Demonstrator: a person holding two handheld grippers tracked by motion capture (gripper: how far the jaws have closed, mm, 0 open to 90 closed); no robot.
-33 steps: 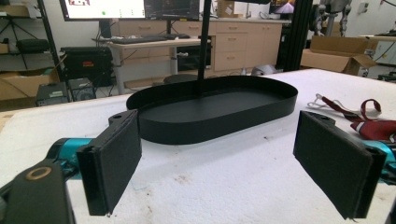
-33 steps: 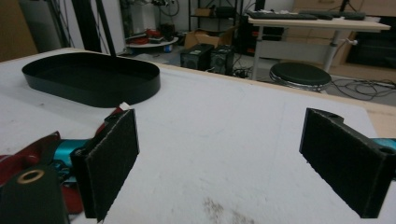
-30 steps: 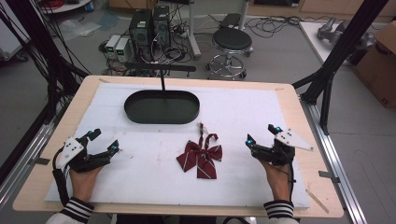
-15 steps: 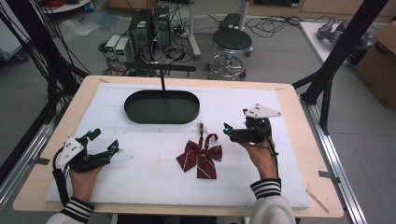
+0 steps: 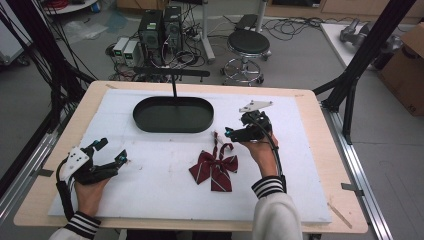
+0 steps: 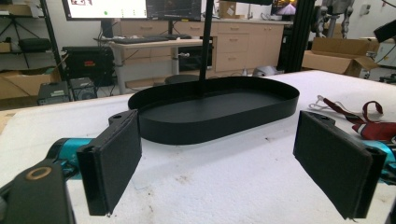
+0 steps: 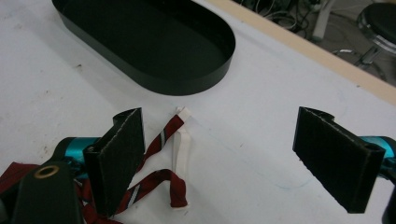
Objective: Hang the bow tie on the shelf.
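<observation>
- Grey floor beyond the tabletop, strewn with cables.
- Round black stool behind; two computer towers beside it.
- Cardboard box at right.
- Wooden desks with drawers and monitors along the far wall.

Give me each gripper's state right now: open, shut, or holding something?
Left gripper: open, holding nothing, resting on the white mat.
Right gripper: open, jaws just closing a little, nothing between them, above the strap end of the red bow tie.
</observation>
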